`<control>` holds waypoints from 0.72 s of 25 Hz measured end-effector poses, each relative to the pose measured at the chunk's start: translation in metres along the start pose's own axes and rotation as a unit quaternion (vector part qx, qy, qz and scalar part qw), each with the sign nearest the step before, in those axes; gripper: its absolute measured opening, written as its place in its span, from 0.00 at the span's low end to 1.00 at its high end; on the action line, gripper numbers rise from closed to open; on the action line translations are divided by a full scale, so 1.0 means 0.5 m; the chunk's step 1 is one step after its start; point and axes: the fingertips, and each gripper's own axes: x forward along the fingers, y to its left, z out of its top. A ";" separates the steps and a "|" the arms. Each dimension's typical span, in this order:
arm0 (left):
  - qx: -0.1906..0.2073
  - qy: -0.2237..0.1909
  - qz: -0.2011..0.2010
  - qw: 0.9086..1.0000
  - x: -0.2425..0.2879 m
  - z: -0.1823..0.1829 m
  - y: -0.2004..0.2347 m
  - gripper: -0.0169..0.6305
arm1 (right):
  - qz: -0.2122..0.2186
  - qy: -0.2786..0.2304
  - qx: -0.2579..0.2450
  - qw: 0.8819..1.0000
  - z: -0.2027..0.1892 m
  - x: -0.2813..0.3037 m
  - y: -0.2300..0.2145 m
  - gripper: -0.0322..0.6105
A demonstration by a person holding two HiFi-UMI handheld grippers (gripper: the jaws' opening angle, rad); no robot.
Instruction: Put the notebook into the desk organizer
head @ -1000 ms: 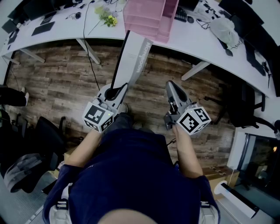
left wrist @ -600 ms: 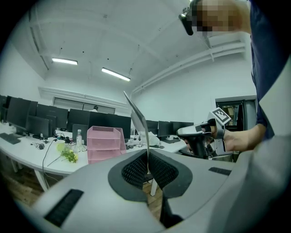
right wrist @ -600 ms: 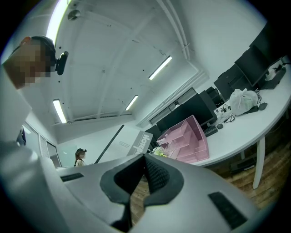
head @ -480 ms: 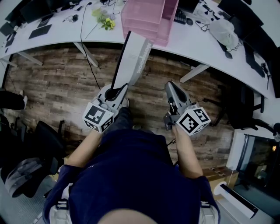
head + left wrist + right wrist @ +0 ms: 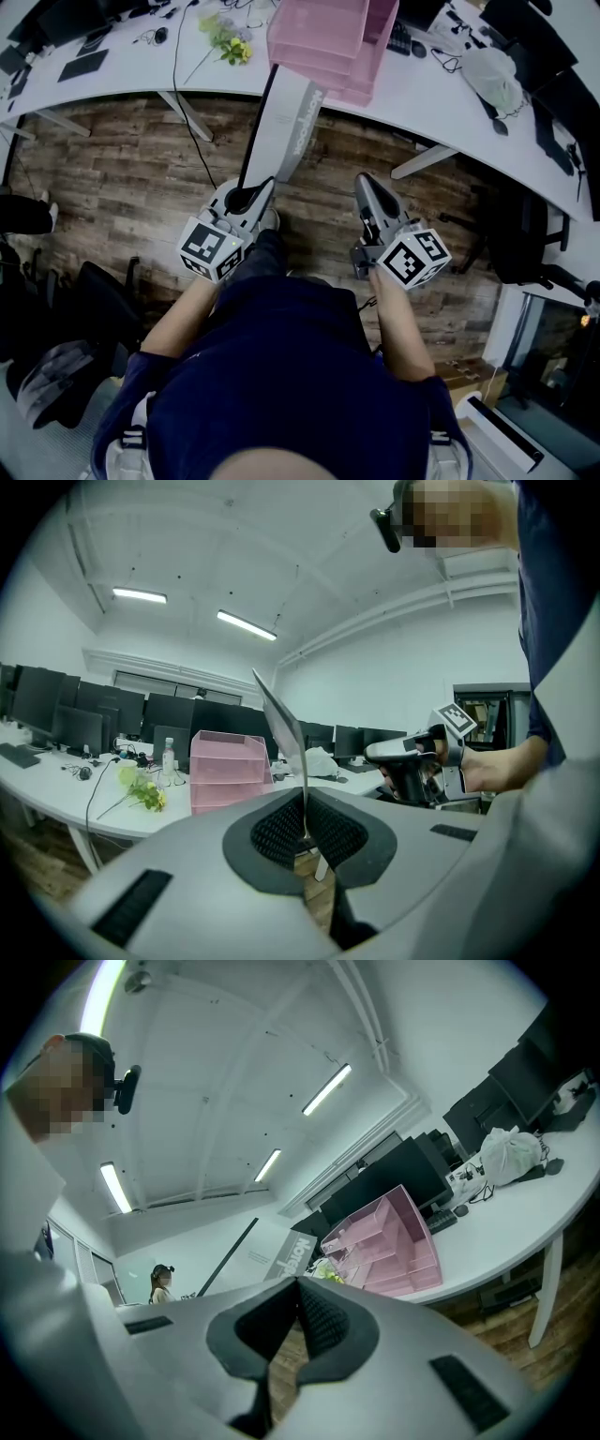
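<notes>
A slim notebook with a pale grey cover, a black strip down one long edge and grey lettering on its face (image 5: 292,114) stands almost on end over the brown wood-plank floor (image 5: 122,183). It is pinched by its lower edge in the left gripper (image 5: 246,199), whose dark ribbed pads are closed on the thin cover. Seen along that gripper's jaws, the book is a single narrow blade rising from between them, flat and unbent, and light enough to stay straight when held by one edge alone. The task looks barely half done: the notebook is picked up and carried, but not yet delivered. The pink translucent plastic desk organizer with stacked tiers and upright slots (image 5: 330,37) sits on the curved white desk (image 5: 112,70) ahead. The book's top end lines up with the organizer from above, yet appears still short of the desk edge. Still to do, by that reading, are the last approach, lining the book up with a slot, and letting go. The right gripper (image 5: 367,192) is held level beside the left, its jaws pressed together on nothing. A sprig of yellow-green flowers (image 5: 230,39) lies on the desk just left of the organizer.
</notes>
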 end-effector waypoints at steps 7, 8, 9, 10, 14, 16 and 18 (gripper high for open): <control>-0.005 0.007 -0.007 1.000 0.039 0.001 0.069 0.08 | -0.002 0.005 0.007 1.000 0.006 0.076 -0.022 0.05; -0.006 0.008 -0.009 1.000 0.045 0.003 0.079 0.08 | -0.004 0.005 0.009 1.000 0.008 0.086 -0.026 0.05; -0.006 0.009 -0.010 1.000 0.052 0.005 0.089 0.08 | -0.006 0.006 0.010 1.000 0.009 0.097 -0.031 0.05; -0.006 0.010 -0.012 1.000 0.059 0.008 0.100 0.08 | -0.008 0.006 0.012 1.000 0.012 0.108 -0.034 0.05; -0.008 0.015 -0.019 1.000 0.083 0.014 0.143 0.08 | -0.015 0.008 0.014 1.000 0.020 0.150 -0.048 0.05; -0.008 0.016 -0.022 1.000 0.094 0.016 0.164 0.08 | -0.019 0.007 0.016 1.000 0.023 0.170 -0.054 0.05; -0.009 0.017 -0.025 0.999 0.106 0.020 0.183 0.08 | -0.023 0.008 0.018 1.000 0.025 0.189 -0.061 0.05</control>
